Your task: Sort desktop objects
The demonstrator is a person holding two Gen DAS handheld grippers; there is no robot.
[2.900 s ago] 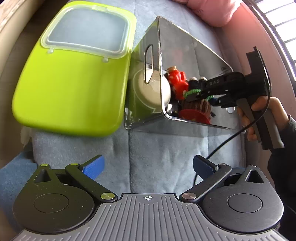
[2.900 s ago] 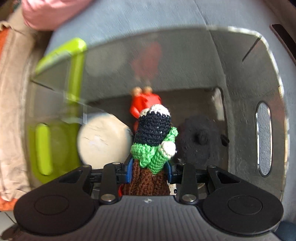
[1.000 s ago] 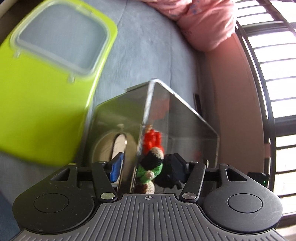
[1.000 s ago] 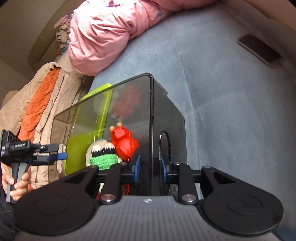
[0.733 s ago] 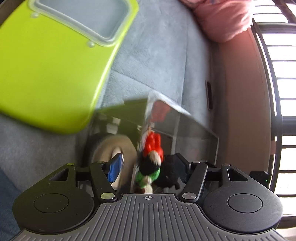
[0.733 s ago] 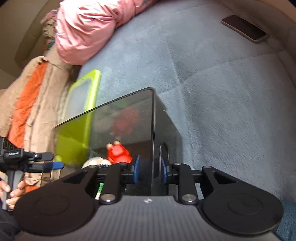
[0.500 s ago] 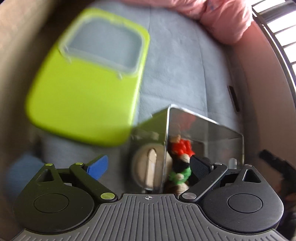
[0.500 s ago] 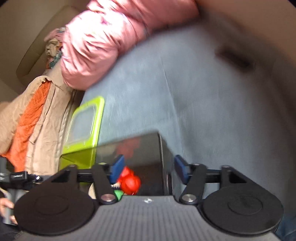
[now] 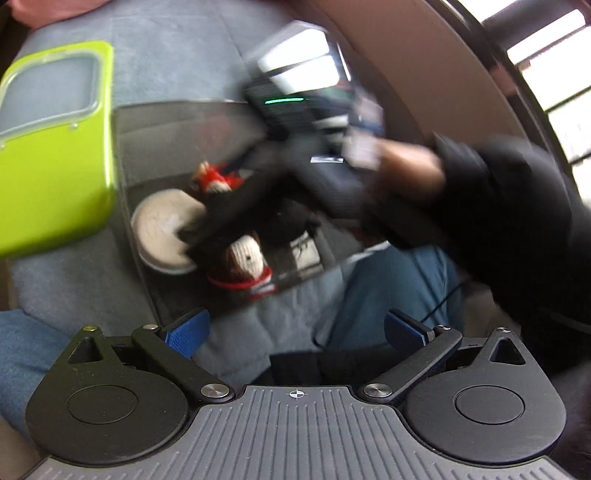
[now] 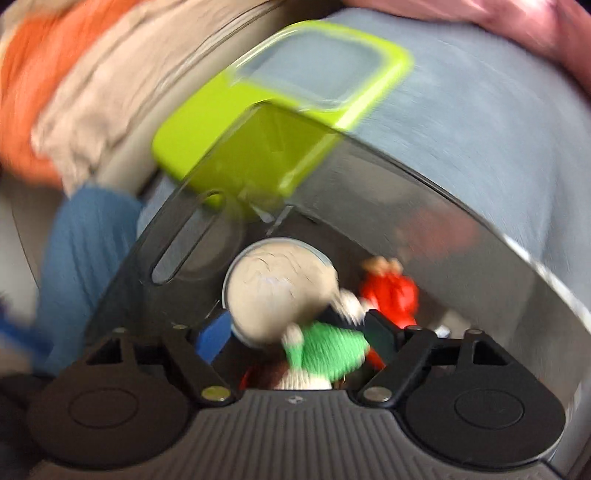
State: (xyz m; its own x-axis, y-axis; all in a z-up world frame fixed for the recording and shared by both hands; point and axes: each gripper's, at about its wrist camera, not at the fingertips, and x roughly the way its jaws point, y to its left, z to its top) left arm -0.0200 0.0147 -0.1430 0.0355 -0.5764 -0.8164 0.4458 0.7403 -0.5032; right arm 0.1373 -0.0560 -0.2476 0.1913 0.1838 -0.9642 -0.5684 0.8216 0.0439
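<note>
A smoky clear storage box sits on the grey-blue cushion, also in the right wrist view. Inside lie a round cream tin, a red toy figure and a crocheted doll. The right wrist view shows the tin, the red figure and the doll's green knit. My left gripper is open and empty, in front of the box. My right gripper is open inside the box, over the doll; it appears blurred in the left wrist view.
A lime-green lid with a clear window lies left of the box, also in the right wrist view. Beige and orange clothes and pink fabric lie around. Blue-jeaned legs are close in front.
Both grippers had been shut on the box walls, then opened and let go. The left pulled back from the box. The right swung down into the box over the doll.
</note>
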